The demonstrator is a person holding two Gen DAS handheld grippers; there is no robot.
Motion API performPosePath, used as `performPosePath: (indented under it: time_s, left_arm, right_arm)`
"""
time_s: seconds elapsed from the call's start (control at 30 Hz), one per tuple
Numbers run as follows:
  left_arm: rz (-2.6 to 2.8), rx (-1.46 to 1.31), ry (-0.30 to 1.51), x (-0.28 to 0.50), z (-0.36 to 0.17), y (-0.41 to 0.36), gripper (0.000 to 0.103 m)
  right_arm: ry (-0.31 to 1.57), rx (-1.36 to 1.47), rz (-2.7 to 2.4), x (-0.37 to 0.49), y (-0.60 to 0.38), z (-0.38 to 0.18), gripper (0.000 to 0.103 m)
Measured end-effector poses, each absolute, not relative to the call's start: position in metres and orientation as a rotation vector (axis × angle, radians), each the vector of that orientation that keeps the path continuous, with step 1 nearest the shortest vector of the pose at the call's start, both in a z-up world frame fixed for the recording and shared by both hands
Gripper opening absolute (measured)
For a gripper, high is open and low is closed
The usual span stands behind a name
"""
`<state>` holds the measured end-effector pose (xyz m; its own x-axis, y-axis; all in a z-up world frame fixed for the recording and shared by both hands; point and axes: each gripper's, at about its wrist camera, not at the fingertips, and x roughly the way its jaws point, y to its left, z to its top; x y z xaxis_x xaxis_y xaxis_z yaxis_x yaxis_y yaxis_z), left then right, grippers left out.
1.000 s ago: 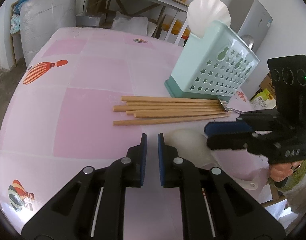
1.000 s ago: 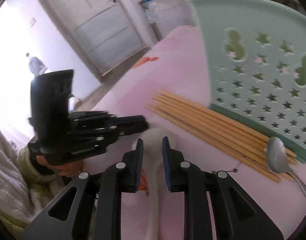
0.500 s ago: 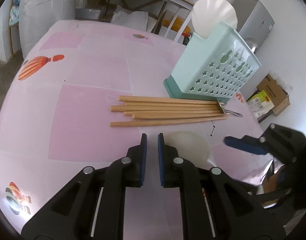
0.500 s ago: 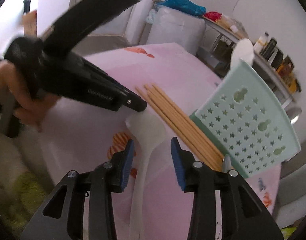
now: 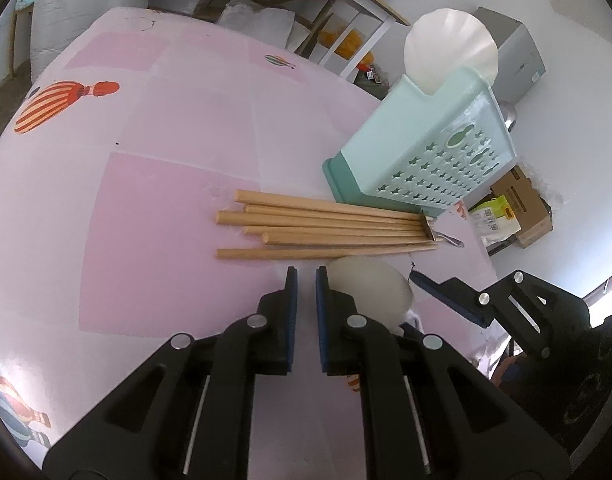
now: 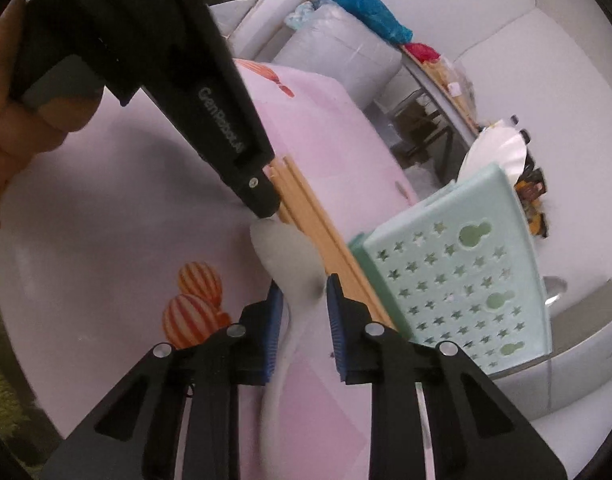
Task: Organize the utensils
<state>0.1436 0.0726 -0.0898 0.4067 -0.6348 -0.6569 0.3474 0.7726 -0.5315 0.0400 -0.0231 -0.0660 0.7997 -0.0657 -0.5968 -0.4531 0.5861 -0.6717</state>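
The right hand-held gripper [image 6: 303, 312] has its jaws closing around the neck of a white plastic rice spoon [image 6: 285, 256], which lies between the blue pads [image 6: 274, 332]; the pads stand just beside the handle and do not clearly press on it yet. The spoon's rounded bowl points away from this gripper, its handle running back under the fingers, blurred. Right at the bowl's far edge sits the tip of the left hand-held gripper [image 5: 302, 280], whose jaws are nearly together with only a slim gap and nothing between them. From the left wrist view the spoon's bowl [image 5: 368, 294] rests on the desk [image 5: 165, 200] just right of that gripper's right finger. A hand [image 6: 21, 120] grips the left tool's handle.

Just beyond the spoon lies a bundle of wooden chopsticks [image 5: 326, 230], side by side on the pink cloth, their far ends touching a metal utensil [image 5: 442, 234] that is mostly hidden. Behind them stands a mint-green utensil holder [image 5: 426, 148] with star-shaped cutouts, and a white shell-shaped spoon [image 5: 450, 54] sticks up out of it.
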Motion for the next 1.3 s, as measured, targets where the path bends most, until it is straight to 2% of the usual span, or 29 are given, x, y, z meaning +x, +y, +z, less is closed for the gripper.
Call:
performPosePath:
  time_s: [0.13, 0.27, 0.5, 0.8, 0.93, 1.13, 1.3]
  left_arm:
    - [-0.642, -0.35, 0.975, 0.145, -0.09, 0.073, 0.007]
    - [-0.647, -0.366, 0.974, 0.145, -0.092, 0.074, 0.006]
    - [-0.671, -0.37, 0.892, 0.136, -0.079, 0.073, 0.006]
    - [-0.788, -0.348, 0.856, 0.138, -0.053, 0.029, 0.007]
    - [-0.858, -0.294, 0.87, 0.139, -0.047, -0.013, 0.017]
    - [-0.862, -0.256, 0.943, 0.153, -0.055, -0.068, 0.019]
    - [-0.8, -0.267, 0.98, 0.165, -0.062, -0.088, 0.019]
  right_arm:
    - [0.553, -1.004, 0.191, 0.042, -0.011, -0.074, 0.019]
    - [0.524, -1.01, 0.142, 0.044, -0.015, -0.077, 0.005]
    - [0.541, -0.873, 0.082, 0.035, -0.042, -0.057, 0.005]
    - [0.547, -0.407, -0.078, 0.025, -0.13, 0.006, 0.005]
    - [0.545, -0.12, -0.12, 0.023, -0.186, 0.02, 0.005]
    - [0.516, 0.275, -0.132, 0.01, -0.26, 0.006, 0.005]
    - [0.5, 0.404, -0.118, 0.013, -0.285, -0.009, 0.005]
